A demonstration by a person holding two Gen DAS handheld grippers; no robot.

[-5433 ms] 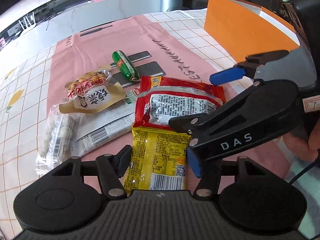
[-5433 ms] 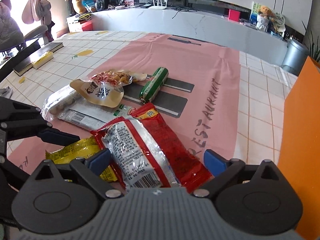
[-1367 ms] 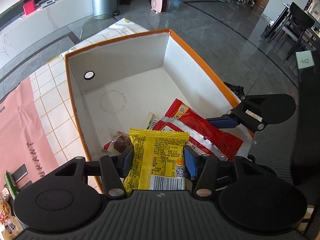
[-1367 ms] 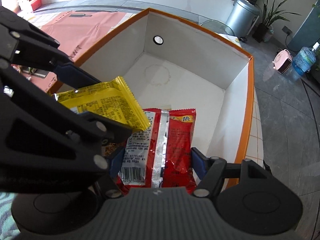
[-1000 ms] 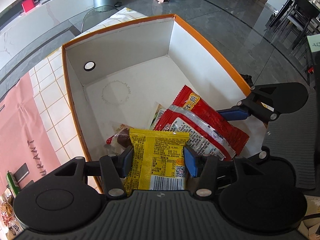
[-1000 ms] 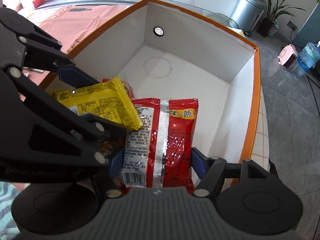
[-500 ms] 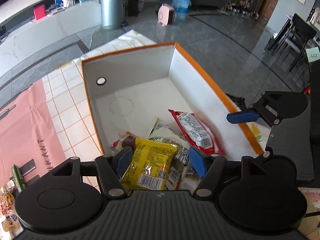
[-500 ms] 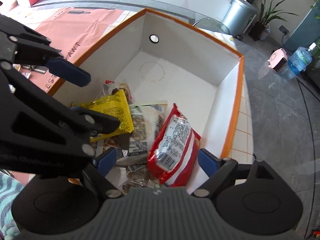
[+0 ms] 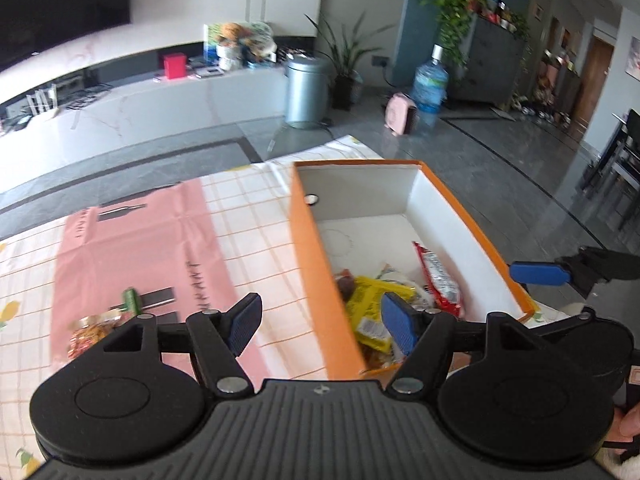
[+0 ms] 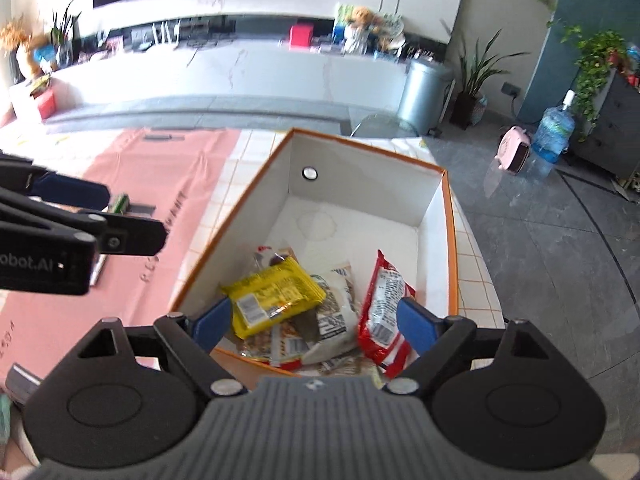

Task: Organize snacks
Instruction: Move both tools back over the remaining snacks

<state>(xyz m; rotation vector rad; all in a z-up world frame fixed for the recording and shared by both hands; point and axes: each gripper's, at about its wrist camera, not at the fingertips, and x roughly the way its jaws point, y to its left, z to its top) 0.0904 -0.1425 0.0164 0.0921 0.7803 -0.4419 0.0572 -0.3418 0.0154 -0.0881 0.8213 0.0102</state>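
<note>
While both tongs gape empty, left (image 9: 320, 322) and right (image 10: 316, 320): one yellow packet (image 10: 276, 294), one red packet (image 10: 384, 308), one orange box (image 10: 450, 240).

White lettering "obot.AI", cut off at the frame edge, on the black left hand-held gripper (image 10: 96, 216). Dark print on the pink mat (image 9: 160, 240) too blurred to read.

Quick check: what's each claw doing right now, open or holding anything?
Left claw: open, jaws just widened, holding nothing; yellow packet lies in the orange box.
Right claw: open, just widened, empty; red packet lies in the box.
</note>
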